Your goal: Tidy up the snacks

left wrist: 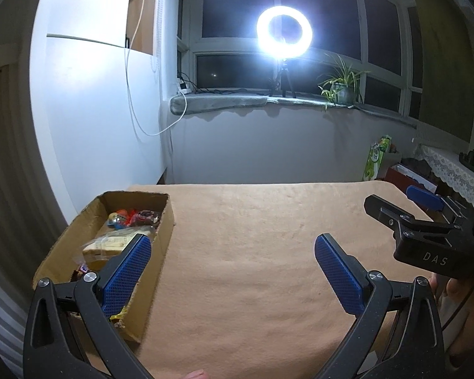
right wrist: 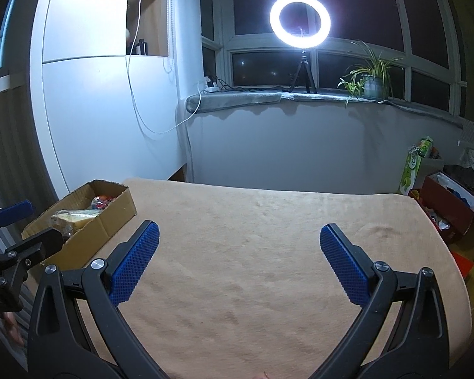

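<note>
A cardboard box [left wrist: 166,221] stands at the left edge of the tan-covered table [left wrist: 252,237]; it holds several wrapped snacks [left wrist: 132,218] and a clear bag of pale biscuits [left wrist: 110,244]. My left gripper [left wrist: 232,246] hovers open over the table, its left finger in front of the box's near end, nothing between the fingers. My right gripper [right wrist: 238,233] is open and empty above the table's middle. The box [right wrist: 110,218] with snacks [right wrist: 102,202] lies to its left. Each gripper shows at the edge of the other's view.
A ring light on a tripod [right wrist: 300,22] and a potted plant [right wrist: 374,79] stand on the windowsill. A white cabinet [left wrist: 94,94] rises behind the box. Right of the table sit a green carton [right wrist: 415,165] and a red box [right wrist: 448,202].
</note>
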